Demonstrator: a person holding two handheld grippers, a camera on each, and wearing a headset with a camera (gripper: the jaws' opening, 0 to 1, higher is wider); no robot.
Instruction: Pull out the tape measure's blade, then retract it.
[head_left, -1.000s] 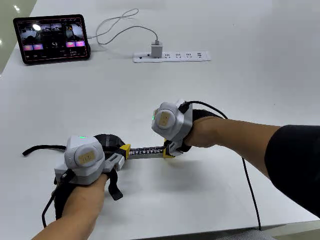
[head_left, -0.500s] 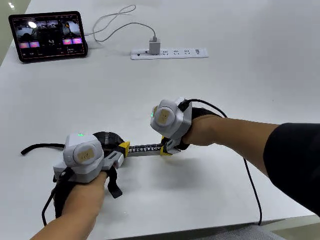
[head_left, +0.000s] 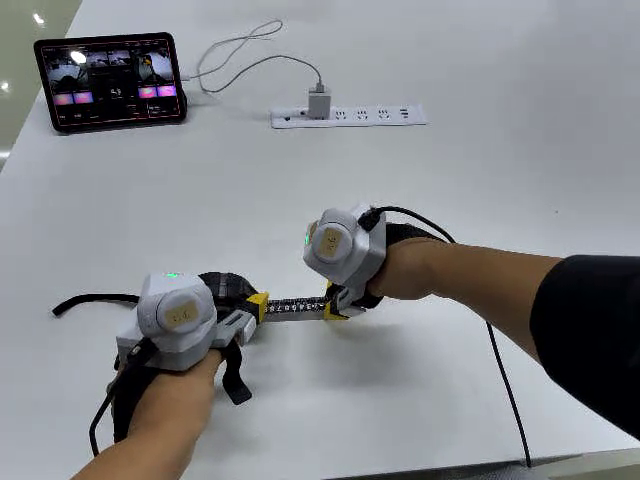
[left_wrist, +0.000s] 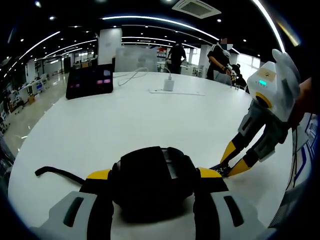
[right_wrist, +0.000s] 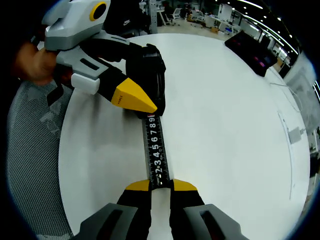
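Gripping the black tape measure (right_wrist: 146, 67) across its case, the left gripper (head_left: 252, 305) had both yellow-tipped jaws pressed against the case's sides and held it low over the near part of the white table (head_left: 420, 190). A short run of the blade (right_wrist: 155, 150) was out, its printed numbers from two to nine readable, and it stretched straight from the case mouth to the right gripper (right_wrist: 155, 186). That gripper's jaws were pinched tight on the blade's free end. A black strap (head_left: 88, 299) trailed from the case toward the left. Farther back stood a lit tablet (head_left: 112, 80) and a power strip (head_left: 350, 116) with a charger plugged in.

With so little blade exposed, the work looked to be in the pull-out step, though the same pose would fit the last stretch of a retraction.

If pulling, the next move called for the left side to hold the case steady while the right drew away along the blade's own line, flat and without twisting. A firm pinch mattered, since a slipped end would likely snap back into the case.
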